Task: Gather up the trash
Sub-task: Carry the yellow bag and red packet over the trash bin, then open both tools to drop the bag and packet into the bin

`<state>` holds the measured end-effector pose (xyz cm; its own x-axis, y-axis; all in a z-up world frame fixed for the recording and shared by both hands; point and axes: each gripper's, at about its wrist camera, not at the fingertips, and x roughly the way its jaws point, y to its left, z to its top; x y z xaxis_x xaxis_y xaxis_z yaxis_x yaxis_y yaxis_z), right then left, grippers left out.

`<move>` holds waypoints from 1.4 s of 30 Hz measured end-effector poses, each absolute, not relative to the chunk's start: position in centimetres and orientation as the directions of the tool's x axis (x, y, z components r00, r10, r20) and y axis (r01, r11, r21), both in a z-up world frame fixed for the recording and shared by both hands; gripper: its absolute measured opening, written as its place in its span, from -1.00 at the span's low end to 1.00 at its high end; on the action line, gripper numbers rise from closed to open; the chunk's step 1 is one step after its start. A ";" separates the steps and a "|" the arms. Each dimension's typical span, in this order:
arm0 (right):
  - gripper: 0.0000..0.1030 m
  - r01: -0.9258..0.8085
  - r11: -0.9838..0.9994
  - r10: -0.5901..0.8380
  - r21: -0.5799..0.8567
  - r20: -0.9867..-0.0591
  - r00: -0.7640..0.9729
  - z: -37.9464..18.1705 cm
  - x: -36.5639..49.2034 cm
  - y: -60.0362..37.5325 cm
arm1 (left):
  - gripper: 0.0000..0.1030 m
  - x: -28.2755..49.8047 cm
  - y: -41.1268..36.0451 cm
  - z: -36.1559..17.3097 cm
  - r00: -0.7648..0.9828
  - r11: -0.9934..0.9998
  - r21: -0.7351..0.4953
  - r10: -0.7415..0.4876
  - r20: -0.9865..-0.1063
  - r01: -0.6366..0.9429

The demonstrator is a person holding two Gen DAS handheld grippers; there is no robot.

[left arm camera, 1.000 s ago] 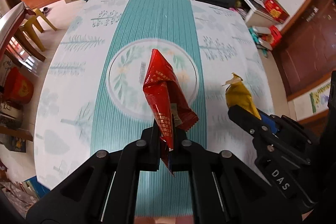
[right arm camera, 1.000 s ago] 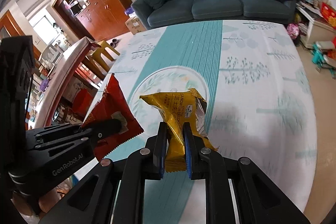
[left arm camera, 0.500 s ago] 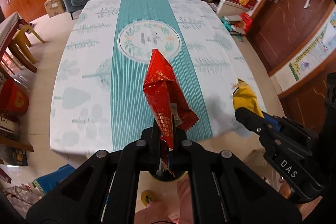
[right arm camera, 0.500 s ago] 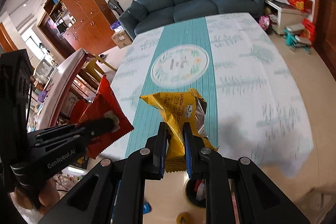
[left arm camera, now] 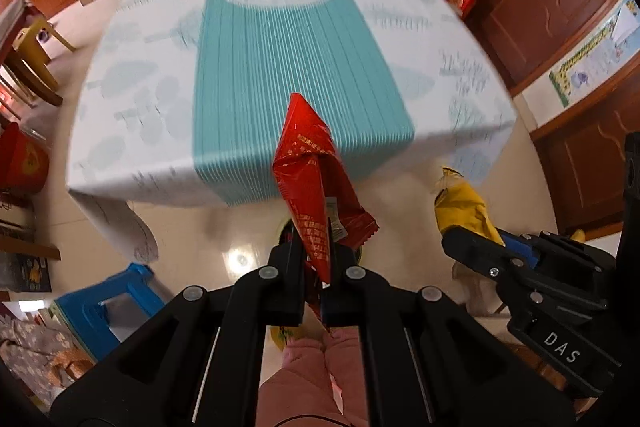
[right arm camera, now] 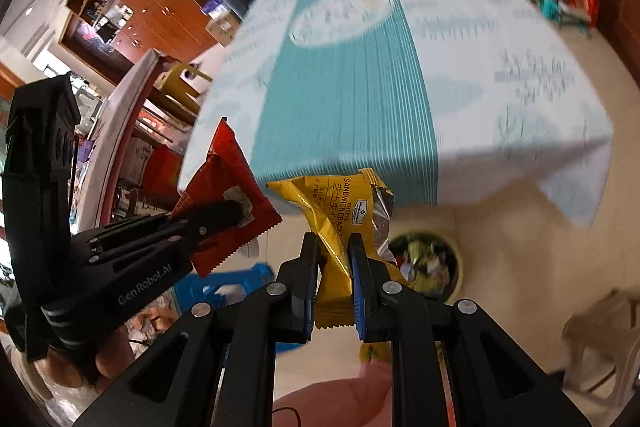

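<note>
Carrying Two Wrappers Off the Table Toward the Bin

The left gripper [left arm camera: 320, 263] is clamped flat on a red wrapper [left arm camera: 310, 179], which stands up from its jaws past the near edge of the table [left arm camera: 168, 167]. The right gripper [right arm camera: 334, 267] pinches a yellow cracker wrapper [right arm camera: 340, 219], its jaws held slightly apart by the crumpled foil. Both wrappers hang over the floor, clear of the tabletop. A round waste bin [right arm camera: 456, 259], already holding rubbish, sits on the floor just beyond the table's near edge, below the yellow wrapper. The risk I see is a miss: light foil let go high or off-centre could flutter onto the floor beside the rim. The two grippers are also close together, so crowding the bin's opening could knock them together.
</note>
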<state>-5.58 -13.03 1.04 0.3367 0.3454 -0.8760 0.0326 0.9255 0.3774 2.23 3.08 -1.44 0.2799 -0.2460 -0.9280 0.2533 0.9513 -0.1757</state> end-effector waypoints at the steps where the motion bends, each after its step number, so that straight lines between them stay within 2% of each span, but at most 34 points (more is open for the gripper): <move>1: -0.71 0.045 0.923 0.349 0.382 -0.880 0.322 -0.2 -6.0 -13.3 | -0.96 2.0 2.8 -2.5 0.269 0.951 -0.175 -0.244 -0.932 0.255; 25: -0.71 0.234 0.861 0.412 0.451 -0.889 0.198 -33.7 -4.4 -20.3 | -0.95 2.2 -2.9 -34.4 0.163 0.959 -0.214 -0.245 -0.956 0.187; 31: -0.70 0.262 0.862 0.399 0.433 -0.900 0.175 -39.7 -3.2 -19.8 | -0.95 3.1 -4.1 -40.5 0.119 0.959 -0.201 -0.228 -0.966 0.199; 34: -0.52 0.269 0.865 0.388 0.424 -0.904 0.179 -41.3 -3.2 -19.4 | -0.91 3.3 -4.1 -42.4 0.122 0.958 -0.191 -0.220 -0.968 0.216; 35: -0.35 0.271 0.865 0.387 0.423 -0.905 0.177 -41.8 -3.1 -19.4 | -0.83 3.3 -4.2 -42.9 0.121 0.959 -0.177 -0.207 -0.971 0.221; 36: -0.27 0.274 0.865 0.384 0.420 -0.906 0.176 -42.4 -3.1 -19.4 | -0.77 3.3 -4.2 -43.3 0.120 0.960 -0.170 -0.200 -0.972 0.223; 38: -0.01 0.279 0.869 0.372 0.408 -0.912 0.173 -43.8 -2.9 -19.6 | -0.32 3.5 -4.0 -44.3 0.122 0.963 -0.157 -0.186 -0.975 0.218; 39: 0.00 0.286 0.870 0.365 0.401 -0.915 0.173 -44.3 -2.9 -19.8 | -0.19 3.7 -3.8 -44.7 0.133 0.969 -0.139 -0.169 -0.977 0.206; 41: 0.10 0.313 0.863 0.360 0.397 -0.917 0.171 -45.3 -2.8 -20.6 | 0.41 4.0 -3.1 -45.2 0.134 0.975 -0.129 -0.155 -0.979 0.182; 42: 0.19 0.325 0.860 0.356 0.394 -0.919 0.172 -45.6 -2.9 -20.9 | 0.52 4.2 -2.7 -45.4 0.133 0.978 -0.130 -0.153 -0.979 0.165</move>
<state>-2.85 -20.91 -45.56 0.1717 0.3556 -0.9187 0.3249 0.8600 0.3936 4.21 -2.70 -45.39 0.1328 -0.1530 -0.9793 0.1651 0.9776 -0.1304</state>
